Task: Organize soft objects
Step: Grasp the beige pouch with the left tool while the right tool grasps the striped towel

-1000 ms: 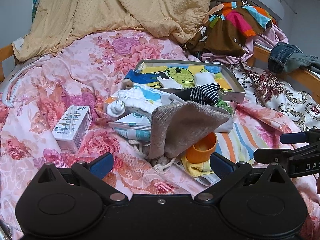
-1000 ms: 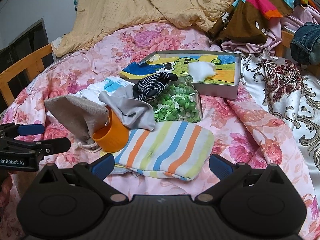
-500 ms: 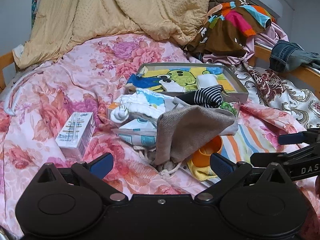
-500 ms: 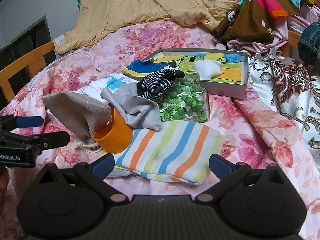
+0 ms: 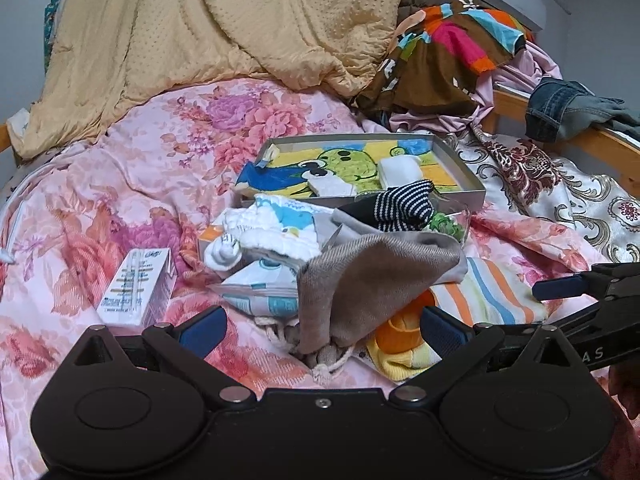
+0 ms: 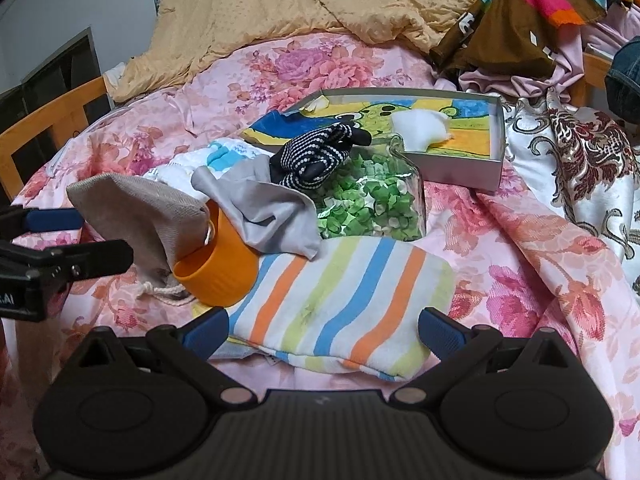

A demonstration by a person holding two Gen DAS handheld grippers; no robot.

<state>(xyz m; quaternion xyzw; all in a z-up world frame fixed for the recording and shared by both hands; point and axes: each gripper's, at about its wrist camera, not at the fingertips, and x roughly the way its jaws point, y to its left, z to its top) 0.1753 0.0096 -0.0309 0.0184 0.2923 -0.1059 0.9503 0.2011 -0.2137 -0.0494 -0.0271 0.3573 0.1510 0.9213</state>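
A heap of soft things lies on the floral bed. A tan drawstring bag (image 5: 368,280) drapes over an orange cup (image 6: 218,270), with a grey cloth (image 6: 268,216) and a black-and-white striped sock (image 6: 316,152) behind. A striped towel (image 6: 344,304) lies folded in front. My left gripper (image 5: 320,326) is open just before the tan bag. My right gripper (image 6: 323,330) is open over the towel's near edge. Each gripper shows at the edge of the other's view. A shallow grey box (image 6: 460,170) with a cartoon picture holds a white pad (image 6: 420,130).
A clear bag of green bits (image 6: 372,204) lies beside the box. A white carton (image 5: 138,286) stands left of the heap, with white-and-blue packets (image 5: 276,224) nearby. A yellow quilt (image 5: 224,28) and piled clothes (image 5: 452,52) fill the back; wooden bed rails (image 6: 52,120) run along the sides.
Both grippers have moved forward a little toward the heap, which looks nearer now. Nothing on the bed has shifted, and both stay open.
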